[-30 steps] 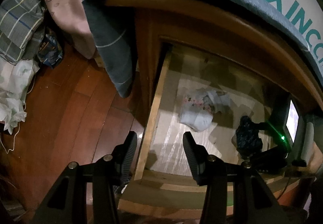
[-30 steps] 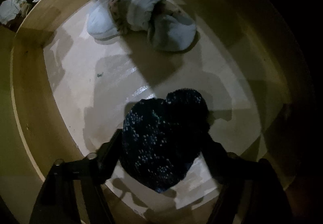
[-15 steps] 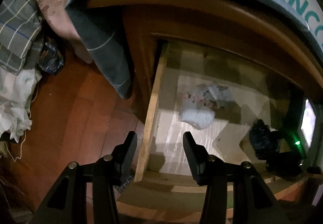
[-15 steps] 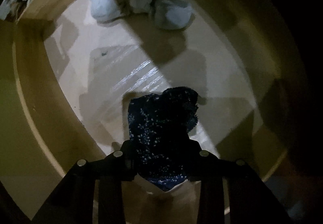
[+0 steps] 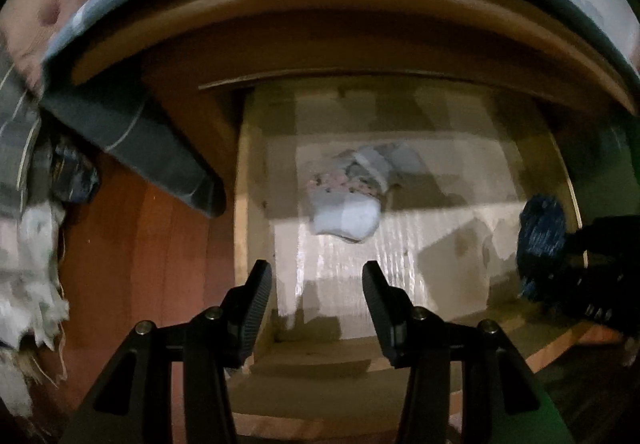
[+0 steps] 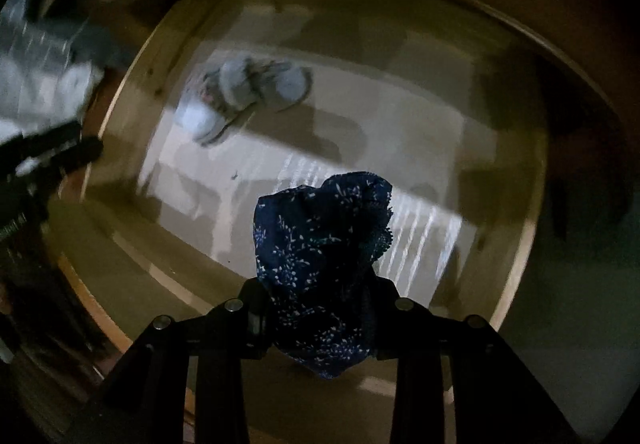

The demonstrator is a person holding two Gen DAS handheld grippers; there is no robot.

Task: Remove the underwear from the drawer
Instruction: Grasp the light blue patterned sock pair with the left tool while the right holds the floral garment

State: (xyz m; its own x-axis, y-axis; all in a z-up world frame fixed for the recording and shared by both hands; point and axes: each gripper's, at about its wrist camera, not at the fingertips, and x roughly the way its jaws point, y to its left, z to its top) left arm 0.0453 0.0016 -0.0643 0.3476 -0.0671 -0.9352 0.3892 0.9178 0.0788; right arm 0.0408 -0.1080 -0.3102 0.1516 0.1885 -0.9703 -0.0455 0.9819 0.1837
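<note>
Dark underwear [image 6: 320,268] gripped above the open drawer [image 6: 132,111]

It is clenched by the right gripper [image 6: 320,308]; the left gripper [image 5: 316,300] is held released, empty, near pale underwear [image 5: 352,199].

Navy white-sprigged underwear [image 6: 320,264]; pale blue floral underwear [image 6: 248,95].

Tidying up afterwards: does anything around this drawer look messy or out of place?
Yes. A blue-grey cloth hangs off the cabinet top beside the drawer, and crumpled pale fabric lies on the floor. Inside, the light underwear is bunched up, not folded.
</note>
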